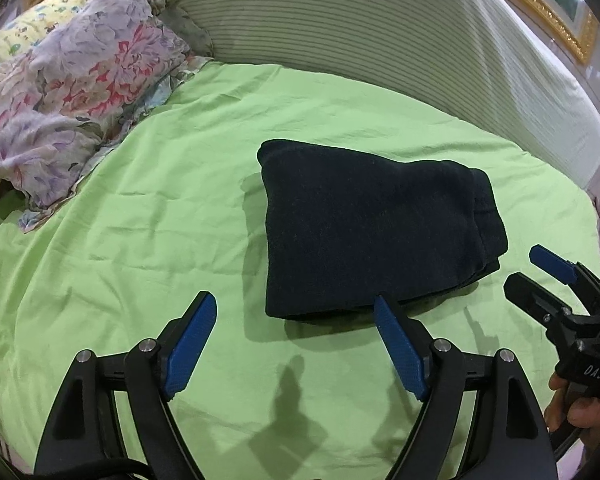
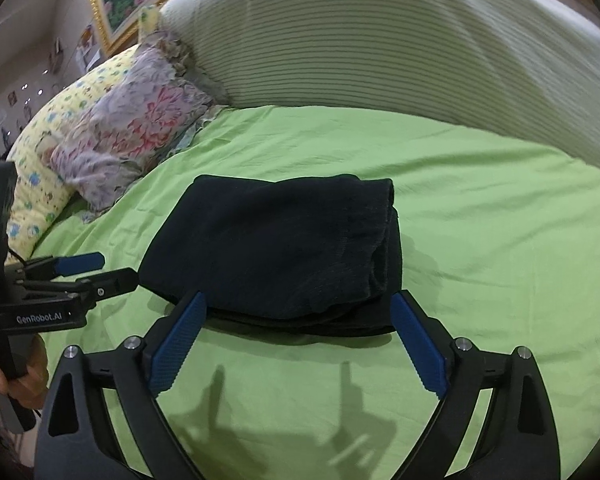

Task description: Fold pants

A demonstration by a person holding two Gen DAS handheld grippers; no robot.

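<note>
Left wrist view: pants [image 1: 376,232], dark and folded into a compact rectangle, lie on the green bed sheet [image 1: 160,208] just ahead of the left hand-held gripper [image 1: 296,312], whose jaws stand wide apart and empty. Floral pillows [image 1: 72,92] sit well apart at the upper left.

Right wrist view: the right hand-held gripper [image 2: 298,308] hovers at the near edge of the pants [image 2: 272,248], jaws apart, clamped on nothing. Folding appears finished; at most a final smoothing seems left.
</note>
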